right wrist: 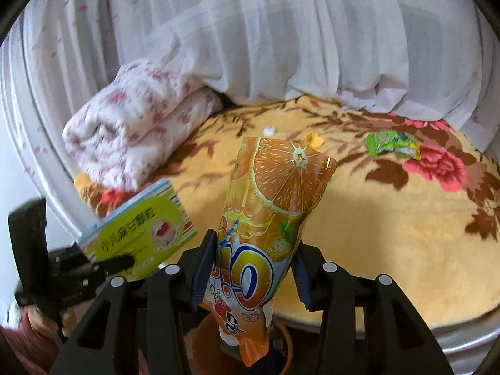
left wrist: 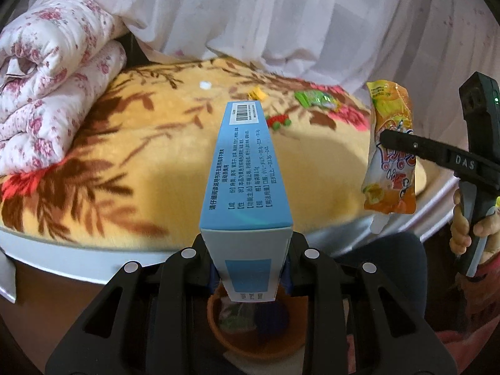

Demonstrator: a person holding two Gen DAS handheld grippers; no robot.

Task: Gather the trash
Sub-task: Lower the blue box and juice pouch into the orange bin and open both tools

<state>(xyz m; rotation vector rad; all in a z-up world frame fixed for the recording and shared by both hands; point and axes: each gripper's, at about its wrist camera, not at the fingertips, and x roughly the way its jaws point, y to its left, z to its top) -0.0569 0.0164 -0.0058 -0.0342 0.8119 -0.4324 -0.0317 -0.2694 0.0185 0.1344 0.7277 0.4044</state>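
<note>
A bed covered by a yellow floral blanket (left wrist: 140, 156) is shown. A blue medicine box (left wrist: 247, 168) is clamped in the left gripper (left wrist: 250, 268), an orange drink pouch (right wrist: 268, 218) in the right gripper (right wrist: 253, 278), both above an orange bin (left wrist: 259, 340). A green wrapper (right wrist: 392, 147) and small scraps are left uncollected.

Quilt (right wrist: 137, 125) left on bed (right wrist: 375, 234), wrappers (right wrist: 392, 148) right, curtain (right wrist: 281, 31) behind
</note>
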